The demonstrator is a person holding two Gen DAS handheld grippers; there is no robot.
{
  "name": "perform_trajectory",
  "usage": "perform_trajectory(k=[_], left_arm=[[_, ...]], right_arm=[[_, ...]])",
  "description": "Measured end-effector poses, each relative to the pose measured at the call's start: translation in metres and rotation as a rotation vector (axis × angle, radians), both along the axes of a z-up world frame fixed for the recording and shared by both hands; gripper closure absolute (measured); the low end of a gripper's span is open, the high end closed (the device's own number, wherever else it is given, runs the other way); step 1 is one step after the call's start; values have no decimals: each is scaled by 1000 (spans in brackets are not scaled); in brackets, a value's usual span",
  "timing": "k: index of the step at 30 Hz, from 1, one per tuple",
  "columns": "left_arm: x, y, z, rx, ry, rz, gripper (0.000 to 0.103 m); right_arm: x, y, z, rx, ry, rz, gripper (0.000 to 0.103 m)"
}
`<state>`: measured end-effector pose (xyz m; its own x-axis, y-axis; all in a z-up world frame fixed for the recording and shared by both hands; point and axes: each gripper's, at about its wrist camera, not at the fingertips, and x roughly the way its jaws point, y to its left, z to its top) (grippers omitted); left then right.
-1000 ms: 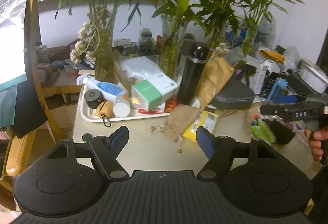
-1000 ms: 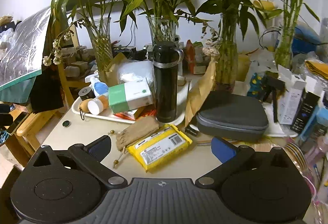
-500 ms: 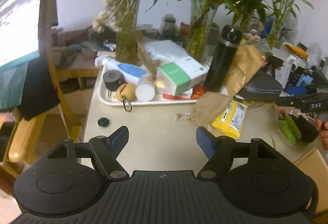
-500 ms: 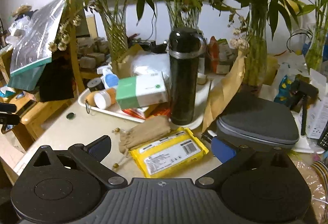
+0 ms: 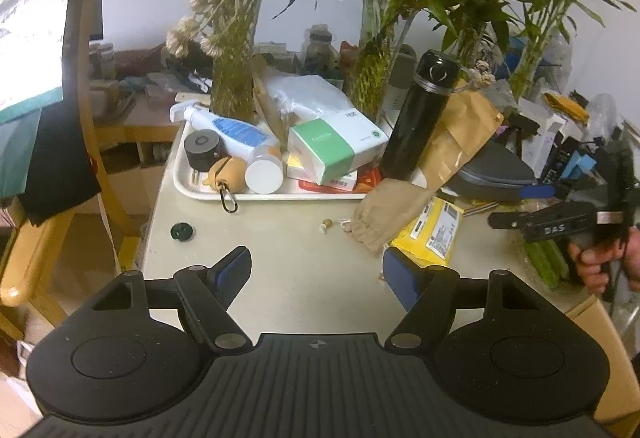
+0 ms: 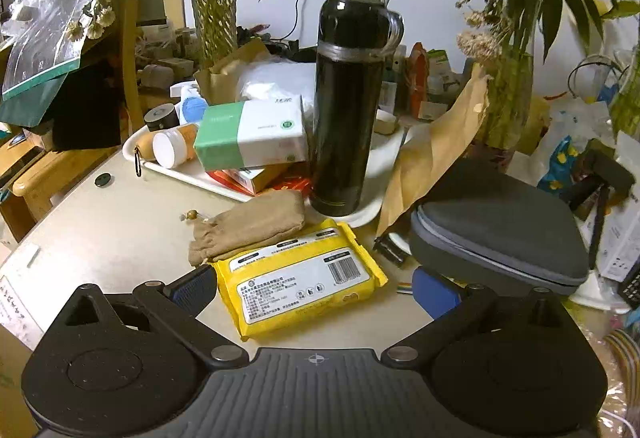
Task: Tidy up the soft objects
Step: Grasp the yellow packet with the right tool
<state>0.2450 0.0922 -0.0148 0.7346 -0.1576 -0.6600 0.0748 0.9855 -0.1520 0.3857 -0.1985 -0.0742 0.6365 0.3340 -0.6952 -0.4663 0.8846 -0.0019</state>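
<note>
- Yellow wipes pack (image 6: 302,280): one, soft glossy plastic, flat rectangle with white label and barcode; lies flat on the beige tabletop (image 6: 112,222), long axis running from near left to far right in the right wrist view.
- Tan drawstring pouch (image 6: 250,226): one, matte cloth, wrinkled, gathered mouth pointing left; long axis roughly left-right; its near edge overlaps the pack's far edge, two small beads (image 6: 191,215) on the cord just left.
- Right gripper (image 6: 316,288): blue-padded fingers spread wide, one on each side of the yellow pack, not pressing it (nothing gripped).
- Left gripper (image 5: 316,272): fingers apart over bare tabletop, empty; pouch and pack lie to its far right.
- Black flask (image 6: 348,105): one, smooth cylinder, upright on the white tray (image 5: 192,189) edge.
- Green-white tissue box (image 6: 252,131): one, cardboard, on the tray.
- Grey zip case (image 6: 496,230): one, textured fabric, domed, right of the pack.
- Glass vases with bamboo: three seen (right view).
</note>
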Motion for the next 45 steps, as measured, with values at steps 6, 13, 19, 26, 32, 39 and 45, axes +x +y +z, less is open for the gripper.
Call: perform_trajectory(k=[6,13,19,26,32,39,45], left_arm=[[-1,1,-2,18,14,6,31],[0,1,-4,21,30,6,31],[1,2,-4,17,39,4,31],[2,0,-6,29,47,1,31],[3,-1,-7,41,53,4,31],[2,1,-8,37,59,13,31],[1,-1,-5,21,52,7,31]], right_arm=[[15,8,-24,4,71,32,0],[35,21,-56,7,190,37,4],[42,34,-78,7,294,69,26],[39,38,-89,18,364,68,66],[36,38,-84,-3,386,87,89],[22,18,-73,-72,370,151,93],[10,-15,-67,-170,376,93,93]])
